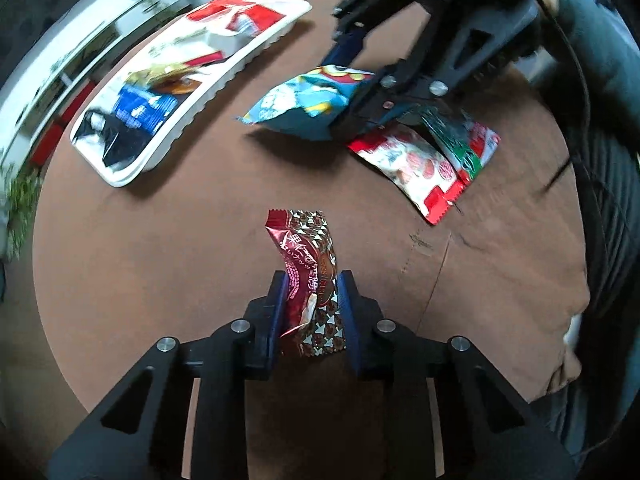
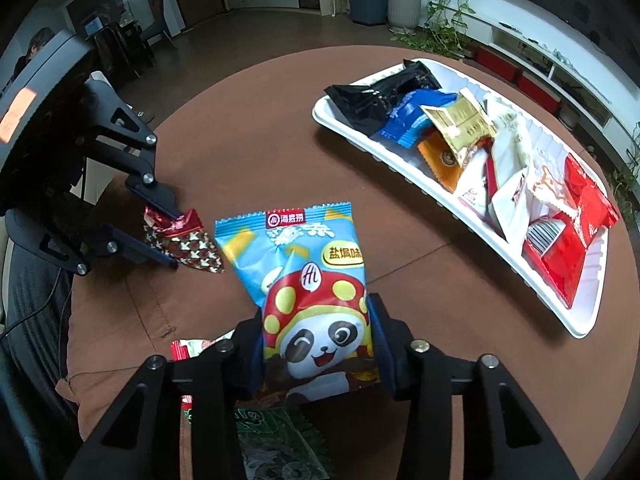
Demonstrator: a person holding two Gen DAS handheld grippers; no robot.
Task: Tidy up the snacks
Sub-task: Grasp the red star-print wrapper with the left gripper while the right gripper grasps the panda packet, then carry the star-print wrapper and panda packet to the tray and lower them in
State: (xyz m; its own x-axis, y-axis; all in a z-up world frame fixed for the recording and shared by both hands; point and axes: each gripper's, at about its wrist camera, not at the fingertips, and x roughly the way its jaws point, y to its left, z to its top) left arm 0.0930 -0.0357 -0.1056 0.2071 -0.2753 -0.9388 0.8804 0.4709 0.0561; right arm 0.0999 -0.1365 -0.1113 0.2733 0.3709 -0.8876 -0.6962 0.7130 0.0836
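The blue bag (image 2: 308, 292) with the panda print is sitting upright between the fingers of the right gripper (image 2: 318, 344), which is clenching it low across its belly, so the sealed top is standing free and the bag is hanging clear of the table (image 2: 248, 112); that grip looks chosen to keep the puffy pack from folding on the way over. The red wrapper (image 1: 308, 280), a smaller brown-and-red patterned snack, is being pinched between the blue pads (image 1: 280, 312) of the left gripper (image 1: 313, 308), grasped at its near half with the far end sticking forward, lifted off the table or barely above it. Both packs are being held short of the white tray (image 2: 452, 216), which is lying across the table from the grippers and is already carrying a row of black, blue, gold, orange, white and red packets (image 2: 476, 152). Beneath the right gripper, a red-and-white pack (image 1: 416, 168) and a green one (image 1: 460, 136) are still lying on the table, overlapping, so they appear to be waiting their turn. The job seems well along, with a few snacks left outside the tray.
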